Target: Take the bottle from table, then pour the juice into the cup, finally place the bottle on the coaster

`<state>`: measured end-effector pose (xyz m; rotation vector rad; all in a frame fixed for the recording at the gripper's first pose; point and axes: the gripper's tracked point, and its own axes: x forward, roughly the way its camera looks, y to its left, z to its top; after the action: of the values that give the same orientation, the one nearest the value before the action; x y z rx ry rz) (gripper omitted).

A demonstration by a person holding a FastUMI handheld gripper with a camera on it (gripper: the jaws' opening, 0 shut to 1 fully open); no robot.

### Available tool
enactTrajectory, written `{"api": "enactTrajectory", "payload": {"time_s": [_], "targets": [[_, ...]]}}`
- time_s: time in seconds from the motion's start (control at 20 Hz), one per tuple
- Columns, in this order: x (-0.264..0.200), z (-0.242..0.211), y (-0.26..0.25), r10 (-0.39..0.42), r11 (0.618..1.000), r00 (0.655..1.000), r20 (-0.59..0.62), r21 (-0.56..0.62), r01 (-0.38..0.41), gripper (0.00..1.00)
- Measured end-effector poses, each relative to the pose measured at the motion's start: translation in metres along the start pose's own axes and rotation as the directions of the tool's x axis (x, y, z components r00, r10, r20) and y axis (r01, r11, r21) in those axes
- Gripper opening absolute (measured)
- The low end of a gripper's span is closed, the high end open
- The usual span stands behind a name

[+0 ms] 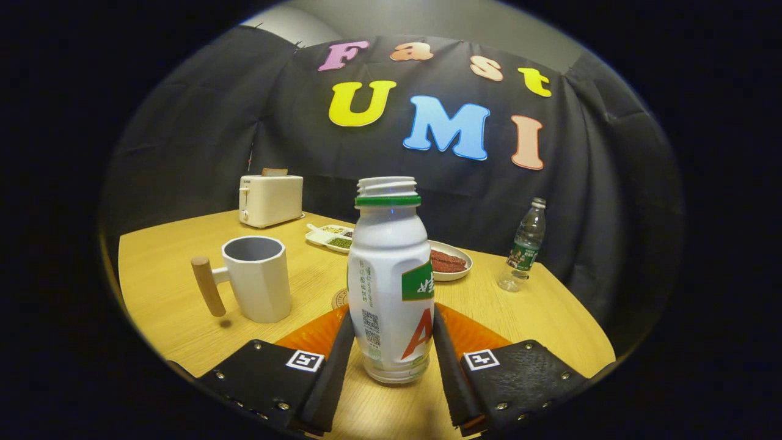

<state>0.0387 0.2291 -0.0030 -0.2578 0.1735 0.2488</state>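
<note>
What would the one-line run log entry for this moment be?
stage: grasp | tongs: shut on white bottle, uncapped, upright | cup: beside bottle, on table | coaster: behind bottle | pour: not yet

bottle (391, 281): white body, green neck ring, label with a green panel and a large orange-red letter; small grey print and a code square on its left side
cup (258, 278): white outside, grey inside; pale wooden handle
coaster (340, 299): tan disc, partly hidden behind the bottle
fingers (333, 366): black pads, orange backing, each bearing a black-and-white square marker
tabletop (171, 287): light yellow wood grain
toaster (270, 199): cream, far left
tray (330, 236): white, green and brown contents
plate (451, 263): white, dark red contents
water bottle (524, 245): clear, green label, far right
</note>
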Motion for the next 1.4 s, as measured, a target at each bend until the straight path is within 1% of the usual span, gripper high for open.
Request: {"api": "enactTrajectory", "payload": {"time_s": [0.2,0.4,0.65,0.9,1.1,1.3,1.4], "targets": [[0.004,0.012,0.003,-0.039,0.987,0.999,0.000,-0.155,0.039,0.69],[0.009,0.025,-0.002,-0.105,0.945,0.994,0.010,-0.310,0.103,0.69],[0.014,0.046,0.000,-0.161,0.849,0.985,0.065,-0.500,0.172,0.68],[0.022,0.055,0.009,-0.174,0.750,0.981,0.089,-0.633,0.191,0.68],[0.028,0.057,0.010,-0.192,0.671,0.976,0.102,-0.712,0.206,0.69],[0.031,0.056,0.011,-0.198,0.610,0.975,0.103,-0.765,0.205,0.69],[0.032,0.060,0.011,-0.206,0.567,0.972,0.116,-0.795,0.215,0.69]]}}
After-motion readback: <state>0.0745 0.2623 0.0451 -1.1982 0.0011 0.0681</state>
